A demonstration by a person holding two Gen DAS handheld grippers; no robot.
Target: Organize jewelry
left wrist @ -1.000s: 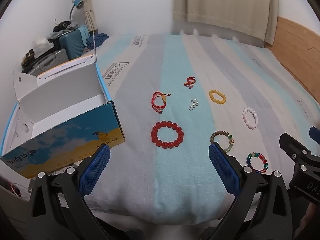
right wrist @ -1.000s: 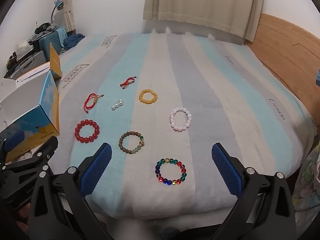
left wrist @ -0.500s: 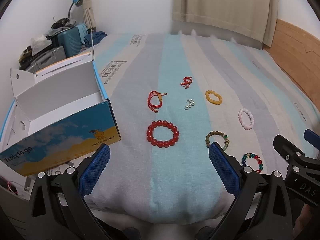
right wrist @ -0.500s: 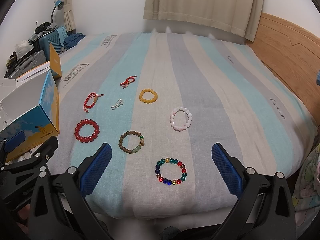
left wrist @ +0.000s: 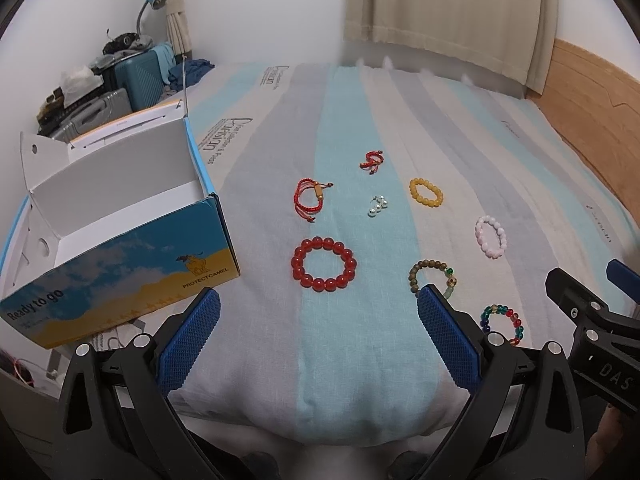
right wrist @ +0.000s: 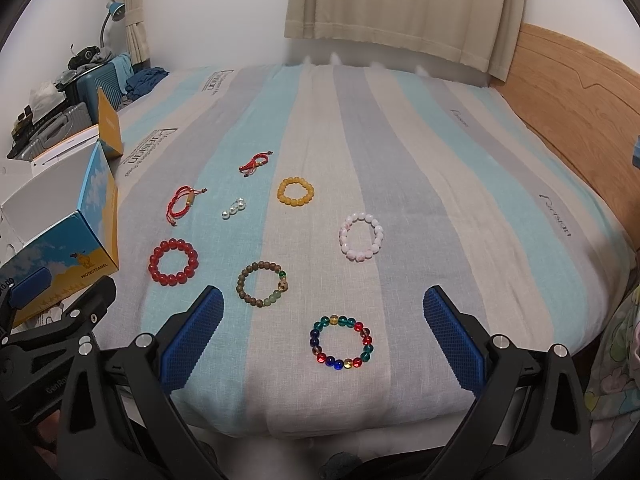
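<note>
Beaded bracelets lie spread on a striped blue, grey and beige bedspread [right wrist: 400,160], a multicoloured glass-bead bracelet [right wrist: 341,342] nearest the wide-open right gripper [right wrist: 324,332], beside a blue-and-yellow cardboard box [right wrist: 86,240].

A striped bed [right wrist: 420,184] spreads before my jaws. On it lie a red bead bracelet [right wrist: 173,262], brown one [right wrist: 262,284], rainbow one [right wrist: 341,342], pink one [right wrist: 361,237], yellow one [right wrist: 295,192], two red cords [right wrist: 182,203] [right wrist: 255,163], and pearls [right wrist: 233,208]. An open box [left wrist: 120,236] sits at the left edge.
</note>
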